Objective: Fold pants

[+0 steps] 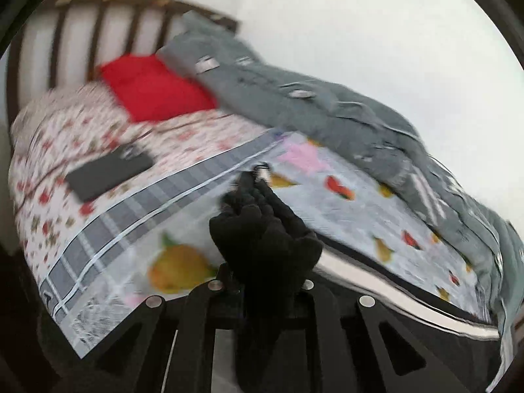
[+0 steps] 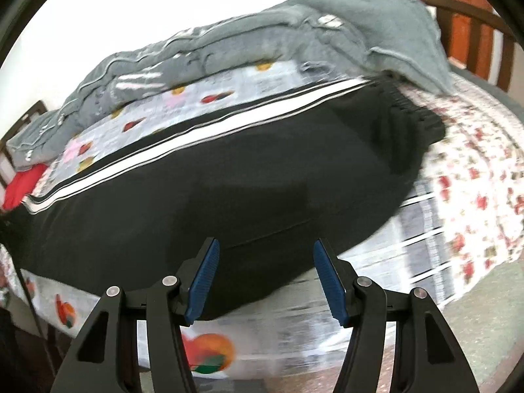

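Left tongs (image 1: 262,262) clamped tight on a bunched wad of the black pants (image 1: 262,229), fabric lifted clear of the fruit-print sheet (image 1: 183,216). Over on the right wrist view, the pants (image 2: 229,177) lie spread across the bed, white side stripes (image 2: 196,134) running along the far edge. Right tongs (image 2: 265,281) stand apart, blue pads (image 2: 203,278) bare, nothing pinched, poised at the near hem. Grey blanket (image 2: 262,36) heaped behind; red pillow (image 1: 154,88) by the headboard (image 1: 98,23).
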A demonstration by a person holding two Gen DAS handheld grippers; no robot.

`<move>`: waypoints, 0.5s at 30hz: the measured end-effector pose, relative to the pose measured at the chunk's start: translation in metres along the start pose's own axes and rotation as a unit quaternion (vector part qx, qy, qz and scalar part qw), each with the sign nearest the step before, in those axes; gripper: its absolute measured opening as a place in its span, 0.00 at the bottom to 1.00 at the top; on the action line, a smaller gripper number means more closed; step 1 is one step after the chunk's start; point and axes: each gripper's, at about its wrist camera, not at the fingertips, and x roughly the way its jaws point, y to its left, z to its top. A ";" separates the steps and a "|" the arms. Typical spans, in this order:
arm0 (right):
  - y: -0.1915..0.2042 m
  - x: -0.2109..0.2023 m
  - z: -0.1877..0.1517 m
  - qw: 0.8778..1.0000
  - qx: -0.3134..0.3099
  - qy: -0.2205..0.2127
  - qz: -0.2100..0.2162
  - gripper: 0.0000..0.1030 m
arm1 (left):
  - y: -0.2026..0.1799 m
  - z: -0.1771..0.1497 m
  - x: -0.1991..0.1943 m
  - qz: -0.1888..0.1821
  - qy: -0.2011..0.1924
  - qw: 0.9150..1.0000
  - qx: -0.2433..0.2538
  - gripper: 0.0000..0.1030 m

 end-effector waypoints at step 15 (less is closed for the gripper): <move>-0.081 -0.044 0.009 0.996 0.035 -0.064 -0.040 0.58 | -0.253 -0.096 -0.045 -0.094 0.010 0.968 0.234 0.11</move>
